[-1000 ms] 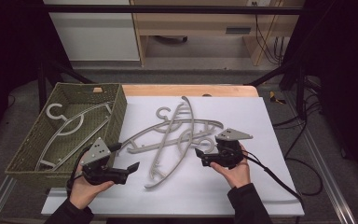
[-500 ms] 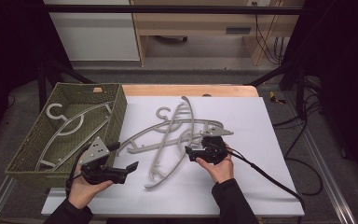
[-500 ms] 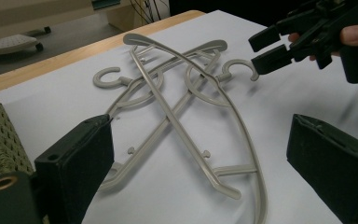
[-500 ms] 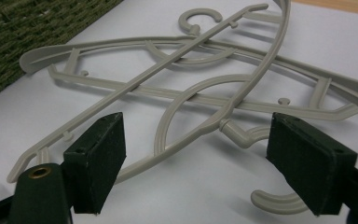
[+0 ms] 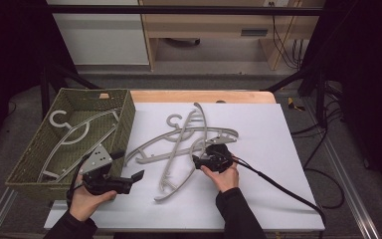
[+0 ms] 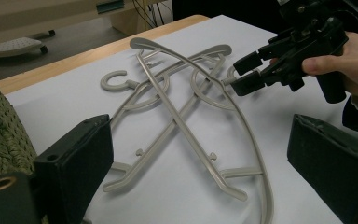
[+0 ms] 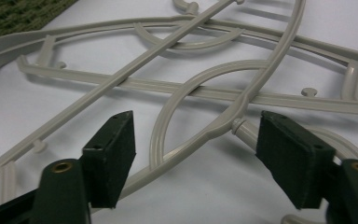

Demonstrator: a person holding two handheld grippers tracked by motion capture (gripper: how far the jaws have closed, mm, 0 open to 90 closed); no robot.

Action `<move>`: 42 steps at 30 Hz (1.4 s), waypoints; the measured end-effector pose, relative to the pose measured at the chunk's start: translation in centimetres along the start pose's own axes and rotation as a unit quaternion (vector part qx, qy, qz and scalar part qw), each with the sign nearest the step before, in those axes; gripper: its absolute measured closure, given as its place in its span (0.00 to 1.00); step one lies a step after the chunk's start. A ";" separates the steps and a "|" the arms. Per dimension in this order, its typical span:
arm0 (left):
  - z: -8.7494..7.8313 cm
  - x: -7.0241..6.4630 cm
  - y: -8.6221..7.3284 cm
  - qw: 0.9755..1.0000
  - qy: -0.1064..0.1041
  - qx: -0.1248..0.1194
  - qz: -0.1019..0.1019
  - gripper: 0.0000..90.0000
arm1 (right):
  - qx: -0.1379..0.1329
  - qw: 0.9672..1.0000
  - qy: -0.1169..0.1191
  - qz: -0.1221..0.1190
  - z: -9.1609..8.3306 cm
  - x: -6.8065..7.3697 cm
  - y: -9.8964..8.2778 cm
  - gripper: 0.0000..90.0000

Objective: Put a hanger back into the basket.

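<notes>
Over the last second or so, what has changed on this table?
The right gripper slid left from the mat's right side and dipped toward the crossed hangers. Its jaws have just been closing, with a hanger's curved bar between them, not yet pinched. The left gripper, the hanger pile and the basket with its hanger stayed put.

The high view looks forward and down over the whole table. Each gripper view rides low, close to the crossed hangers, which all three share; the left gripper view faces right, toward the right gripper.
</notes>
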State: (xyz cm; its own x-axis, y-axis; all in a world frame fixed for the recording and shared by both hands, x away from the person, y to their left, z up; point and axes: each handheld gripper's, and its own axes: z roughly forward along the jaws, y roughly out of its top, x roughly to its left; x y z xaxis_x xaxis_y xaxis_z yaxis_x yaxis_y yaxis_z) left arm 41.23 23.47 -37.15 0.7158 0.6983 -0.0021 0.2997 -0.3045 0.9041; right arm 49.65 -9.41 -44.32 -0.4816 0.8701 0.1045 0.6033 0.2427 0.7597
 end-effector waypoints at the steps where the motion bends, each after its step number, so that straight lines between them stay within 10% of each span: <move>1: 0.0 0.0 0.0 1.000 0.000 0.001 0.002 0.07 | 0.002 1.000 -0.002 0.000 0.2 0.0 0.0 0.38; 16: 0.0 0.1 -0.1 1.000 0.001 0.001 -0.003 0.08 | 0.032 0.998 -0.010 0.060 2.4 0.2 -0.7 0.51; 42: 0.4 0.1 -0.3 1.000 -0.003 0.011 0.000 0.08 | 0.055 0.996 -0.021 0.064 1.9 -0.6 0.0 0.82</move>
State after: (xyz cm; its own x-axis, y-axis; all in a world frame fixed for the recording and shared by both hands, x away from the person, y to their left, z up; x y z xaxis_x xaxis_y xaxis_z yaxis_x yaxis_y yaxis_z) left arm 41.45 23.35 -37.56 0.7197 0.6943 -0.0059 0.3147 -0.3186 0.8941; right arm 51.15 -9.17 -45.65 -0.3709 0.9135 0.1671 0.7255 0.1726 0.6662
